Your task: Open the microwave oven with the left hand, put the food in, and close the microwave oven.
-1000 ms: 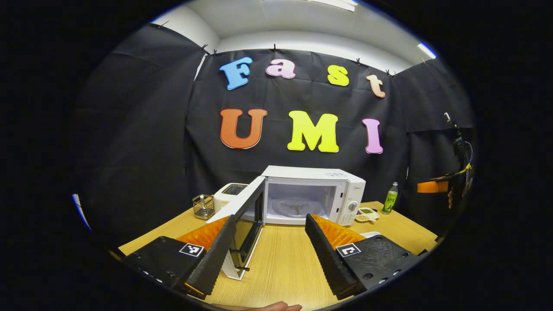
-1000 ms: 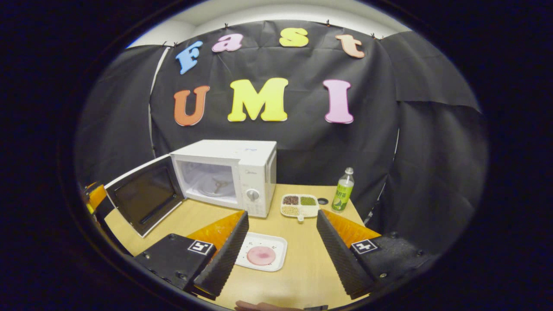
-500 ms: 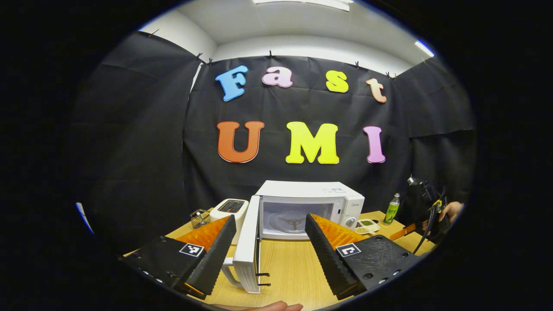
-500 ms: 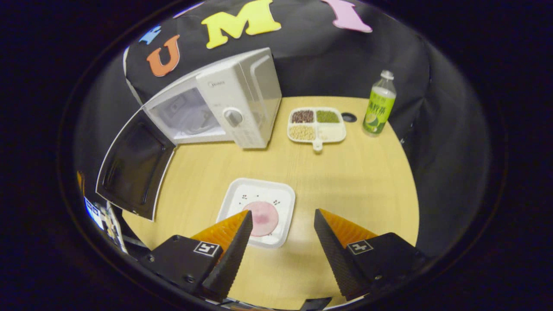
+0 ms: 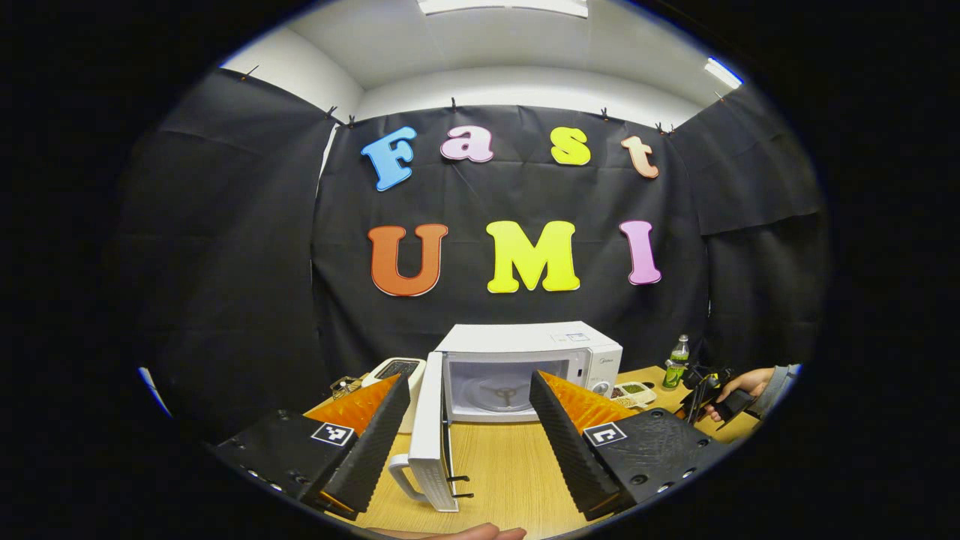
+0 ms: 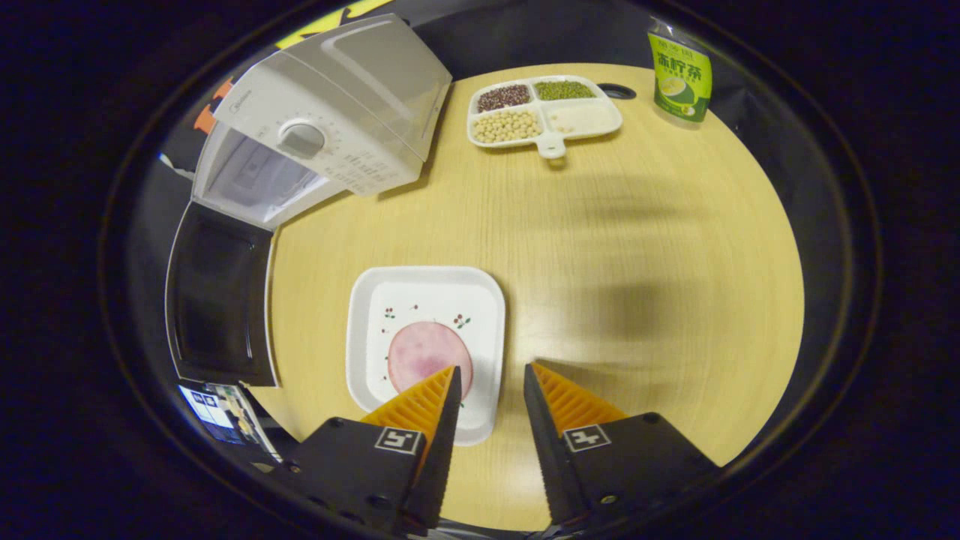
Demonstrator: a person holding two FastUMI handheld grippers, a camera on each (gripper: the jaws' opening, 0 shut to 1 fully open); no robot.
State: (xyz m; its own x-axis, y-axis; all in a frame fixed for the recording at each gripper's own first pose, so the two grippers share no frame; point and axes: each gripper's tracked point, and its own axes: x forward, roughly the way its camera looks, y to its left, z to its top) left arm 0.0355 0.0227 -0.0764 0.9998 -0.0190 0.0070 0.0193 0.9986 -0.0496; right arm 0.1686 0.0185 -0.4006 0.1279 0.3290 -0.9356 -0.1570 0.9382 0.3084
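Microwave (image 6: pixel 330 105): 1, door (image 6: pixel 217 300) swung open. Food: 1 pink slice (image 6: pixel 427 356) on 1 white plate (image 6: pixel 375 300), on table (image 6: pixel 637 247) by microwave. R gripper (image 6: pixel 487 379) over plate's edge, fingers parted, holding nothing. L gripper (image 5: pixel 469 390) fingers wide apart, empty. Also 1 bottle (image 6: pixel 681 71), 1 four-part tray (image 6: pixel 544 116).

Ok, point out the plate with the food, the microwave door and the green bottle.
plate (image 6: pixel 379 289): right gripper view, bare upper left corner.
microwave door (image 5: pixel 427 427): left gripper view, white outer face.
green bottle (image 6: pixel 680 73): right gripper view, its label.
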